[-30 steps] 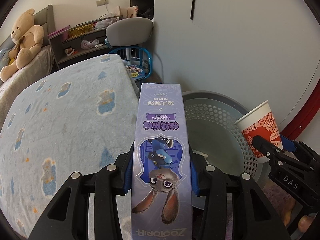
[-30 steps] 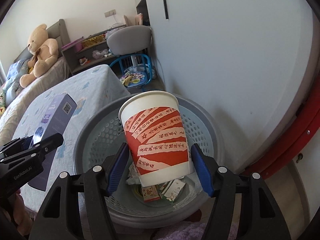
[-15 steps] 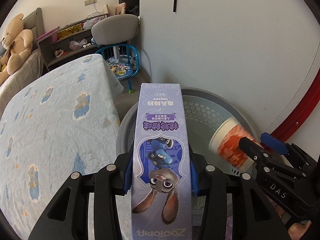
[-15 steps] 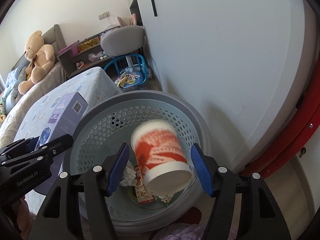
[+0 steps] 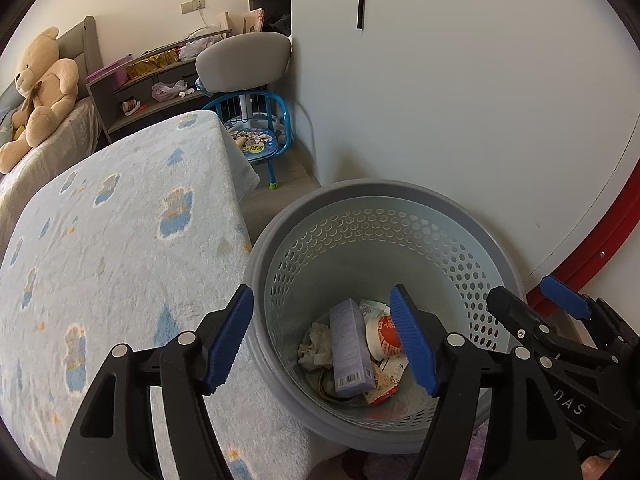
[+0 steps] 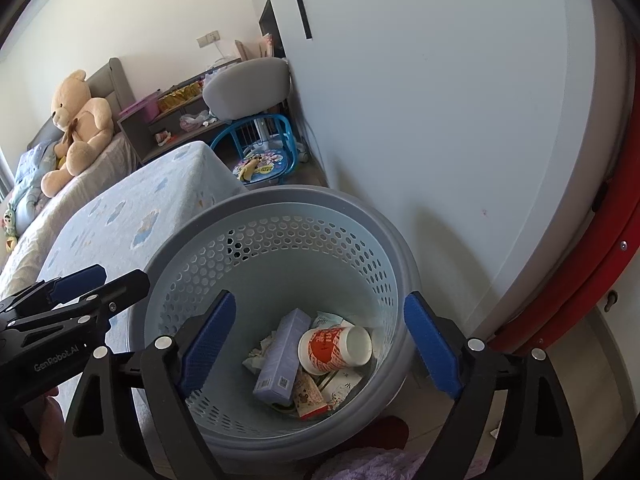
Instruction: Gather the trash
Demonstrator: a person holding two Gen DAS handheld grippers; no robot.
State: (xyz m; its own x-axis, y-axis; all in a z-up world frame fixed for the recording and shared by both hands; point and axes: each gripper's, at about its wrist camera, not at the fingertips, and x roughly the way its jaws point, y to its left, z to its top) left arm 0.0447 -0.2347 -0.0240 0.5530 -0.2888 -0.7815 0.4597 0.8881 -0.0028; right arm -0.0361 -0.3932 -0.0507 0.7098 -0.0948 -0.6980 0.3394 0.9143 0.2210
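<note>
Both grippers stand over the perforated grey basket (image 6: 280, 216), which fills the lower centre of the right wrist view and the lower right of the left wrist view. The left gripper (image 5: 324, 340) has just been opening; its blue pads stand well apart with nothing between them. The right gripper (image 6: 316, 340) has likewise just been opening, its pads are wide and it holds nothing. The purple carton (image 6: 282, 356) lies on the basket floor, tilted lengthwise, and the red-and-white paper cup (image 6: 334, 346) lies on its side touching the carton's right edge, mouth toward the right of the frame. Crumpled tissue (image 5: 316, 344) and small wrappers (image 6: 310, 398) lie around and beneath them. The release step appears complete: both items are inside the rim, none hangs on the wall. To finish it well, the operator keeps both pairs of jaws open while lifting clear, so that no pad catches the rim or drags the basket, which stands close to the blanket-covered bed (image 5: 120, 248) at the left of the frame. The withdrawal should go upward first, then sideways. No further trash shows on the bed surface in either view, so the next target probably lies out of frame.
</note>
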